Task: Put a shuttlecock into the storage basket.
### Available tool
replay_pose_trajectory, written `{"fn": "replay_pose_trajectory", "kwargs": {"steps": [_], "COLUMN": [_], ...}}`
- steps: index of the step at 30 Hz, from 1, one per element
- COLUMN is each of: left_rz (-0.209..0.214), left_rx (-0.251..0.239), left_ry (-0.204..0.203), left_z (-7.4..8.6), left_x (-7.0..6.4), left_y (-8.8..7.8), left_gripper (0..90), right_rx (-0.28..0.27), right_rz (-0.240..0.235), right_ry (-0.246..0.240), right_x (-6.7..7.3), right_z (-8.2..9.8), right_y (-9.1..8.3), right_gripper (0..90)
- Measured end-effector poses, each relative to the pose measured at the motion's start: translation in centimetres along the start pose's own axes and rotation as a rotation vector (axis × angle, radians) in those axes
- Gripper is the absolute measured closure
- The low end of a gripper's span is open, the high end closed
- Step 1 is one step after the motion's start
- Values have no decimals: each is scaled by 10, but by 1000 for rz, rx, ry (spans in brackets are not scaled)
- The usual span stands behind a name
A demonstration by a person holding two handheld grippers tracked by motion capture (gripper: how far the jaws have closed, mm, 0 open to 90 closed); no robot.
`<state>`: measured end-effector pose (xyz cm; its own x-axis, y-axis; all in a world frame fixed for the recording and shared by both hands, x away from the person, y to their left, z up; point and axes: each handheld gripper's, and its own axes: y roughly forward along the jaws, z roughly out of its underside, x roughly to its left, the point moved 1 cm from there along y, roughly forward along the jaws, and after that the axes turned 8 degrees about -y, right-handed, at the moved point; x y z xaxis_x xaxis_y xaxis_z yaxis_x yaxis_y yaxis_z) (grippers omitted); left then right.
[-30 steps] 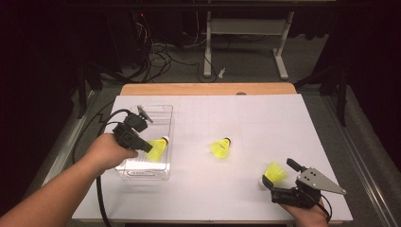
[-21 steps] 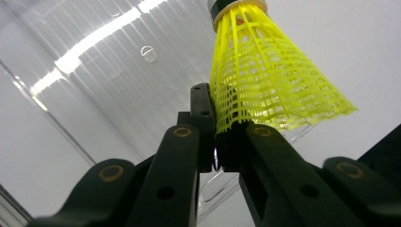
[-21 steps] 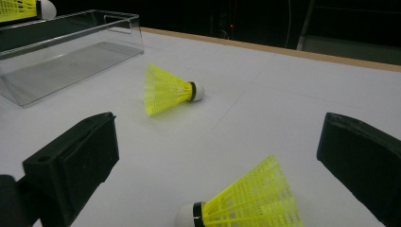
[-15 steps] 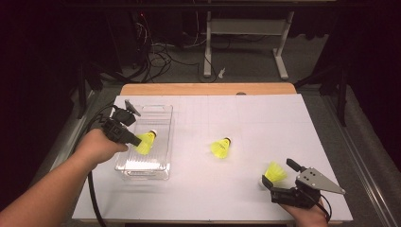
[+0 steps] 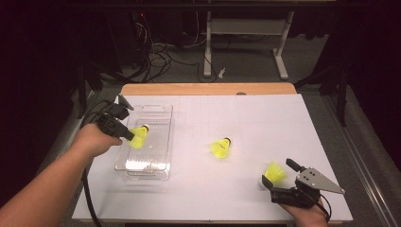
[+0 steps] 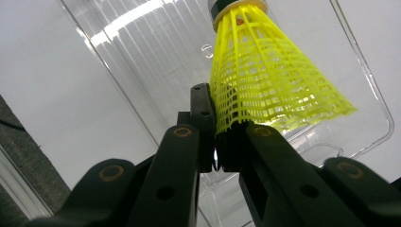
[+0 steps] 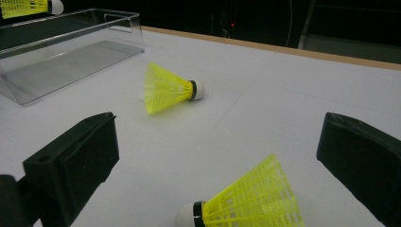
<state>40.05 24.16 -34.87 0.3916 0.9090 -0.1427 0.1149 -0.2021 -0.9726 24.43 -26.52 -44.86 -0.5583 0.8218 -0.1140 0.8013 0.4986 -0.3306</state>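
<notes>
On the white table [image 5: 198,189] stands a clear box [image 5: 163,124]. The left gripper [image 5: 127,135] pinches a shuttlecock [image 5: 138,136] by its skirt above the box. The right gripper [image 5: 274,182] has its jaws wide around a second shuttlecock [image 5: 275,172]; a third [image 5: 221,148] lies between.

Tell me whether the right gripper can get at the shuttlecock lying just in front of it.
Probably yes. The right gripper has its jaws wide open, the near shuttlecock lies on the table between them, and nothing stands in the way.

White table [image 5: 246,118]; metal desk frame [image 5: 246,35], cables [image 5: 161,56] on floor behind.
</notes>
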Motion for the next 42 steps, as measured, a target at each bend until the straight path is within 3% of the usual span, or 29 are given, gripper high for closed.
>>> {"fn": "replay_pose_trajectory", "kwargs": {"steps": [4, 14, 18, 24, 27, 42], "left_rz": [18, 5, -2, -28, -50, -56], "left_rx": [-4, -7, -17, -40, -23, -4], "left_ry": [-18, -31, -59, -105, -117, -150], "left_z": [-4, -16, -20, -23, -23, -23], "left_x": [2, 2, 3, 4, 7, 20], "left_y": [-2, -10, -10, -1, 8, 31], "left_gripper": [873, 869, 870, 879, 879, 881], "right_rx": [3, 1, 2, 3, 1, 0], "right_rz": [-1, -2, -4, -6, -6, -4], "right_ry": [1, 4, 3, 3, 5, 5], "right_x": [0, 0, 0, 1, 0, 0], "right_z": [0, 0, 0, 0, 0, 0], "right_y": [0, 0, 0, 1, 0, 0], "right_gripper": [5, 5, 5, 5, 5, 5]}}
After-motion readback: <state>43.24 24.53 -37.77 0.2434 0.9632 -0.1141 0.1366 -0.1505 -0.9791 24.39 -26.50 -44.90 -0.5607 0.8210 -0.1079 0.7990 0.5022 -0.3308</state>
